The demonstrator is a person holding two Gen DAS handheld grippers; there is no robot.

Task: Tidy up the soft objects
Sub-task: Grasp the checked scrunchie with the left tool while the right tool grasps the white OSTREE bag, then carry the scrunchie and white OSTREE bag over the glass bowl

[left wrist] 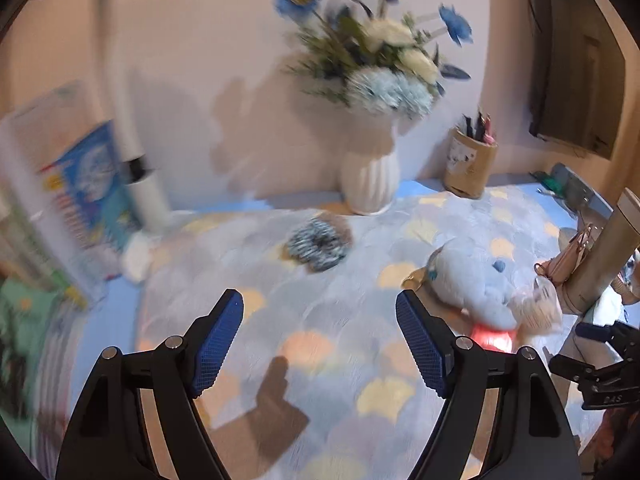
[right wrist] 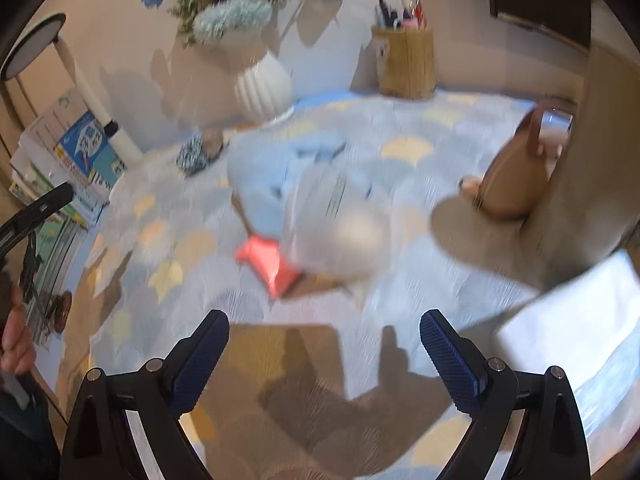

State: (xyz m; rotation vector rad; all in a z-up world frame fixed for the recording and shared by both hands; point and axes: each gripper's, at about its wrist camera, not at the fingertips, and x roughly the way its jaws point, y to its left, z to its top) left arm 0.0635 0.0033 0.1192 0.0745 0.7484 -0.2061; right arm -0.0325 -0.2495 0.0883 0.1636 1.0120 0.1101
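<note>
The left gripper (left wrist: 320,340) and the right gripper (right wrist: 324,356) both hung spread wide and empty above the patterned blanket (left wrist: 340,360). The blue plush toy (right wrist: 280,176) lay ahead of the right gripper, over a pink item (right wrist: 268,260). It sat off to the left gripper's right, so the right hand looked nearer. A striped scrunchie (left wrist: 318,244) lay apart, near the white vase (left wrist: 370,180).

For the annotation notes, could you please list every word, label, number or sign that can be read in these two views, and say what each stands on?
None can be read with confidence.
Blue book cover: print is there, too blurred to read.
Black clamp at the right edge of the left wrist view: small raised characters, too small to make out.
Pen holder: a pale printed patch, too blurred to read.
</note>
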